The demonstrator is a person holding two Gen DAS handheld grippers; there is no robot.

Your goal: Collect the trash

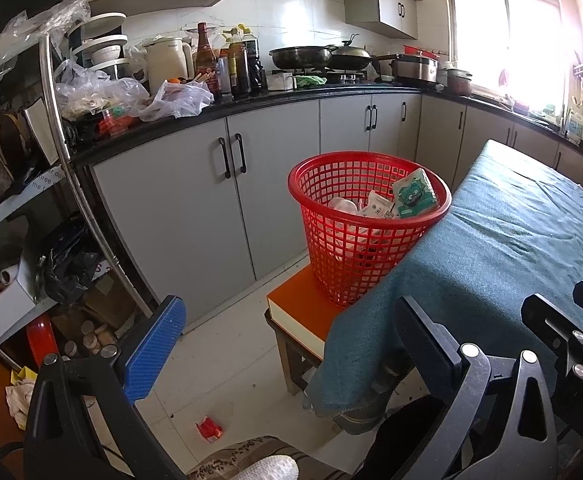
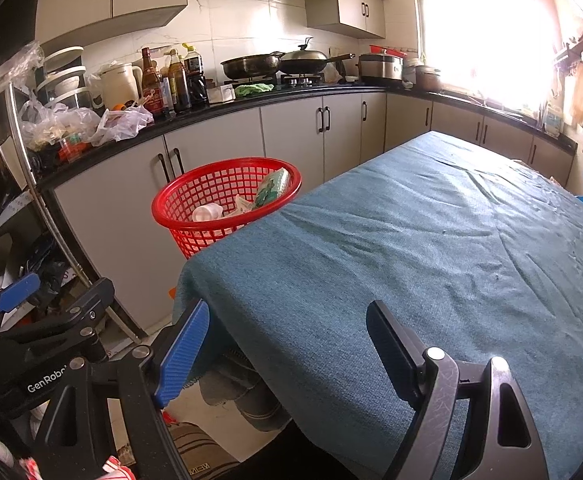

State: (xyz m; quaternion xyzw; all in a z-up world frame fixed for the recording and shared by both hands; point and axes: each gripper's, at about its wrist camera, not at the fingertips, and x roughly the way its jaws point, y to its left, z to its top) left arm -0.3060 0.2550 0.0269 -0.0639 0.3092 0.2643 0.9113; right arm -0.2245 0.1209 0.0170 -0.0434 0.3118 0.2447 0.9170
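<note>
A teal cloth [image 2: 431,248] drapes the table, while bottles [image 1: 227,64], pans [image 1: 303,56] and plastic bags [image 1: 131,96] crowd the black kitchen counter [image 1: 291,94].

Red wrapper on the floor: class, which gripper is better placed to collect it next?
Probably the left gripper: its view shows the red wrapper just below its open fingers. The right gripper, also open, faces the blue-covered table.
</note>
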